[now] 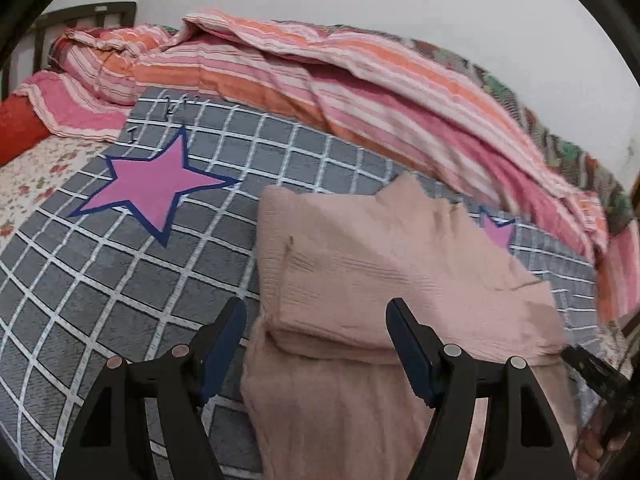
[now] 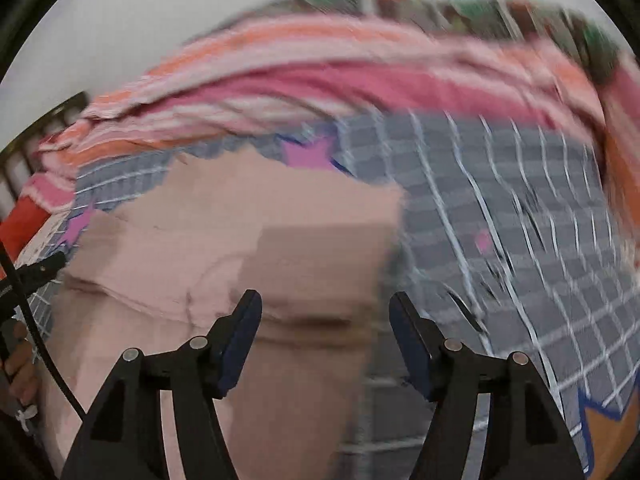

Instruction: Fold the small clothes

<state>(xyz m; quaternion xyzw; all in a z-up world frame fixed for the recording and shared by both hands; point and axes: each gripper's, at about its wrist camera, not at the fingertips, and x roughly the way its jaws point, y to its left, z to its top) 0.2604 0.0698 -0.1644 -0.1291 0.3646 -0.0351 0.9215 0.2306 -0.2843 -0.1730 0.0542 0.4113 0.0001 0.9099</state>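
Note:
A dusty-pink ribbed garment (image 1: 380, 280) lies on the grey checked blanket (image 1: 120, 280), with its upper part folded down over the lower part in a thick layer. My left gripper (image 1: 316, 308) is open and empty, hovering over the garment's left edge near the fold. In the blurred right wrist view the same garment (image 2: 240, 248) lies below my right gripper (image 2: 325, 300), which is open and empty above the garment's right side. The right gripper's tip shows at the left wrist view's lower right edge (image 1: 600, 372).
The blanket has pink stars (image 1: 156, 188) and covers a bed. A rumpled pink and orange striped quilt (image 1: 320, 76) is piled along the wall behind. A red pillow (image 1: 20, 128) and dark headboard (image 1: 92, 16) are at the far left.

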